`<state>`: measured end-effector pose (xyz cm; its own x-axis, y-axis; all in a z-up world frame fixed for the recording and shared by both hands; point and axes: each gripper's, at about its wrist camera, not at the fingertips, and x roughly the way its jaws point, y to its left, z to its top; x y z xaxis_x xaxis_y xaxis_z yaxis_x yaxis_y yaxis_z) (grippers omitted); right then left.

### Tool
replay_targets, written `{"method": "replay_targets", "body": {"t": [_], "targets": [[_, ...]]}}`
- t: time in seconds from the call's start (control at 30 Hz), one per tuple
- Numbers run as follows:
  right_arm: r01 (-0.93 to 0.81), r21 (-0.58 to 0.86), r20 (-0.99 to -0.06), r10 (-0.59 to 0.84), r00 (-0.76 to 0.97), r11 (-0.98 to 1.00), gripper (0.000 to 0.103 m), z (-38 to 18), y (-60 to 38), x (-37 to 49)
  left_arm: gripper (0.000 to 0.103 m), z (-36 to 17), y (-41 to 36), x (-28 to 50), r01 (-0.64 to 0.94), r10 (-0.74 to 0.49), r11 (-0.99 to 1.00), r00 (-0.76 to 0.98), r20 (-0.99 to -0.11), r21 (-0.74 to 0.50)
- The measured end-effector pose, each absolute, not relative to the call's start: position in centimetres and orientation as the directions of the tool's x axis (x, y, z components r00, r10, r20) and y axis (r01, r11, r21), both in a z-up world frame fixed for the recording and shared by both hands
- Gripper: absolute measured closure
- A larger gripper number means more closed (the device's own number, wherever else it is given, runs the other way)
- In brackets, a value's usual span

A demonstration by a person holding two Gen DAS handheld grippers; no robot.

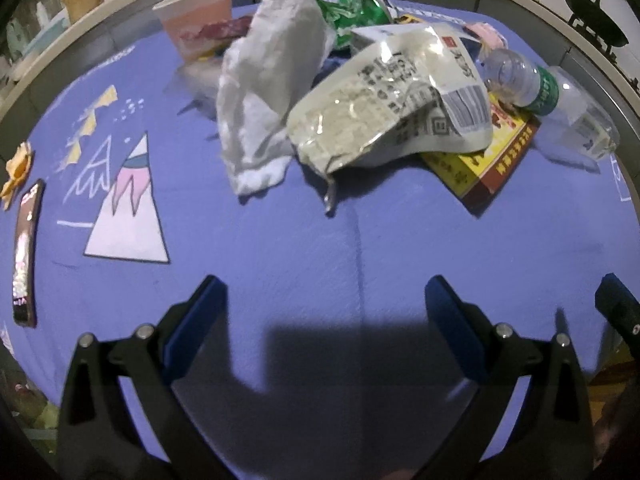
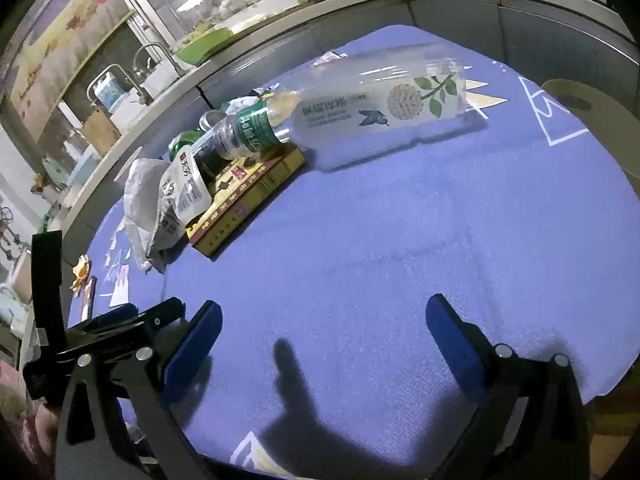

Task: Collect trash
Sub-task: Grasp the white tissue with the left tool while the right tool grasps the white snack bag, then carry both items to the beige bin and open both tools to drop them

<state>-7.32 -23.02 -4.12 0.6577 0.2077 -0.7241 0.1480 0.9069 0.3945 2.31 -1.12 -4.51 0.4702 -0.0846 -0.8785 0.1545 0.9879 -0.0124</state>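
Observation:
A heap of trash lies on the blue tablecloth [image 1: 304, 248]: a crumpled white tissue [image 1: 264, 92], a silvery food pouch [image 1: 384, 108], a green wrapper [image 1: 352, 12], a paper cup [image 1: 200, 20], a small clear bottle with a green label [image 1: 524, 78] and a flat yellow-red box [image 1: 492, 160]. A larger clear bottle with a leaf label [image 2: 384, 100] lies on its side by the box [image 2: 248, 196]. My left gripper [image 1: 326, 300] hovers open in front of the heap with nothing in it. My right gripper [image 2: 324, 324] is open too, over bare cloth short of the bottles.
A slim dark wrapper [image 1: 26, 256] and an orange scrap [image 1: 18, 168] lie at the cloth's left edge. A grey counter rim [image 2: 360, 4] with kitchen items runs behind the table. A pale round object [image 2: 596, 120] sits at the far right. The left gripper's frame [image 2: 120, 320] shows beside my right fingers.

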Motion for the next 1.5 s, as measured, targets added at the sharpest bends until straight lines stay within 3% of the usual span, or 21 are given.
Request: {"method": "replay_targets", "body": {"t": [0.2, 0.23, 0.37, 0.47, 0.53, 0.67, 0.8, 0.9, 1.0, 1.03, 1.07, 1.13, 1.17, 1.5], "targets": [[0.148, 0.364, -0.735, 0.186, 0.652, 0.92, 0.007, -3.9, -22.6, -7.0, 0.005, -4.7, -0.5, 1.5, 0.18, -0.102, 0.984, 0.49, -0.866, -0.013], [0.148, 0.367, -0.732, 0.187, 0.655, 0.918, 0.011, -3.9, -22.5, -6.9, 0.005, -4.7, -0.5, 1.4, 0.192, -0.107, 0.981, 0.487, -0.867, -0.013], [0.113, 0.384, -0.727, 0.225, 0.648, 0.916, 0.045, -3.6, -22.3, -6.1, 0.006, -4.0, 0.7, 1.6, 0.202, -0.13, 0.979, 0.487, -0.863, -0.034], [0.058, 0.407, -0.709, 0.275, 0.649, 0.912, 0.059, -2.8, -21.8, -5.2, 0.006, -1.4, 3.7, 2.4, 0.155, -0.142, 0.986, 0.588, -0.797, -0.061], [0.015, 0.438, -0.687, 0.325, 0.65, 0.899, 0.062, -2.0, -21.5, -4.0, 0.008, -0.3, 5.1, 3.4, 0.126, -0.143, 0.989, 0.625, -0.767, -0.081], [-0.062, 0.468, -0.65, 0.391, 0.651, 0.882, 0.063, -0.8, -20.1, -0.3, 0.02, 0.7, 7.1, 6.4, 0.116, -0.254, 0.966, 0.614, -0.747, -0.233], [-0.119, 0.465, -0.629, 0.422, 0.653, 0.877, 0.063, -0.3, -18.5, 2.9, 0.031, -0.1, 6.8, 7.8, 0.155, -0.286, 0.958, 0.604, -0.744, -0.242], [-0.14, 0.474, -0.634, 0.447, 0.631, 0.869, 0.063, -0.6, -17.7, 4.5, 0.048, -1.0, 6.7, 9.1, 0.171, -0.336, 0.941, 0.565, -0.754, -0.291], [-0.148, 0.465, -0.651, 0.451, 0.611, 0.873, 0.063, -1.3, -16.8, 5.5, 0.072, -1.7, 6.4, 9.6, 0.17, -0.363, 0.93, 0.543, -0.757, -0.324], [-0.156, 0.471, -0.649, 0.46, 0.605, 0.868, 0.063, -1.5, -16.6, 5.7, 0.089, -2.0, 6.5, 9.8, 0.165, -0.374, 0.926, 0.534, -0.759, -0.34], [-0.17, 0.47, -0.646, 0.469, 0.602, 0.866, 0.069, -1.4, -16.3, 5.7, 0.098, -2.1, 6.7, 9.6, 0.16, -0.384, 0.921, 0.527, -0.758, -0.355], [-0.22, 0.475, -0.634, 0.505, 0.586, 0.852, 0.09, -1.0, -15.6, 5.1, 0.1, -2.0, 7.3, 9.2, 0.152, -0.4, 0.912, 0.529, -0.748, -0.38], [-0.24, 0.477, -0.624, 0.519, 0.584, 0.845, 0.096, -0.7, -15.3, 4.7, 0.101, -1.8, 7.4, 8.8, 0.154, -0.401, 0.912, 0.537, -0.742, -0.381], [-0.335, 0.576, -0.48, 0.64, 0.6, 0.746, 0.101, 3.4, -16.1, -0.5, 0.101, 2.5, 8.9, 3.3, 0.227, -0.481, 0.869, 0.6, -0.639, -0.44]]}}
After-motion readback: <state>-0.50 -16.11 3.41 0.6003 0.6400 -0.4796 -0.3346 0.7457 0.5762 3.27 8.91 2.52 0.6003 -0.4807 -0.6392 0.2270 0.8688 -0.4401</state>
